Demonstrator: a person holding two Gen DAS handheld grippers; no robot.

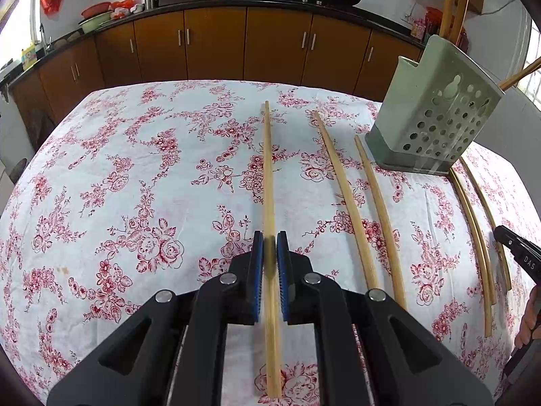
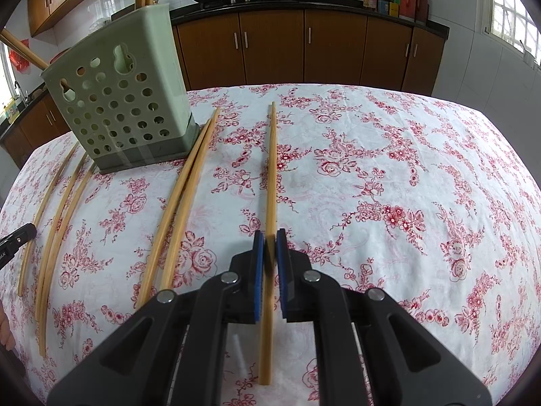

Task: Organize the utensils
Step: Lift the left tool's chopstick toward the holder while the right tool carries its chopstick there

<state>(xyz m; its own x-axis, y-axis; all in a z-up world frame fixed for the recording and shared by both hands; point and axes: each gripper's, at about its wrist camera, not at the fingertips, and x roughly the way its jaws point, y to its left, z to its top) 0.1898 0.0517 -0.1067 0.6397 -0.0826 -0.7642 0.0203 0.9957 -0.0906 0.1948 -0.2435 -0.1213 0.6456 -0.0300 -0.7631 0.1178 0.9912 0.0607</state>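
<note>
In the left wrist view my left gripper (image 1: 269, 242) is shut on a bamboo chopstick (image 1: 267, 169) that runs forward over the floral tablecloth. In the right wrist view my right gripper (image 2: 269, 241) is shut on another bamboo chopstick (image 2: 271, 169). A green perforated utensil holder (image 1: 436, 108) stands at the far right of the left view and at the left of the right view (image 2: 118, 101); chopsticks stick out of its top. Two loose chopsticks (image 1: 348, 199) lie right of my left gripper, and several more (image 1: 480, 237) lie beyond the holder.
The table (image 2: 405, 169) has a white cloth with red flowers. Brown kitchen cabinets (image 1: 216, 44) with a black counter, woks and bottles run along the back. The right gripper's tip (image 1: 517, 253) shows at the right edge of the left view.
</note>
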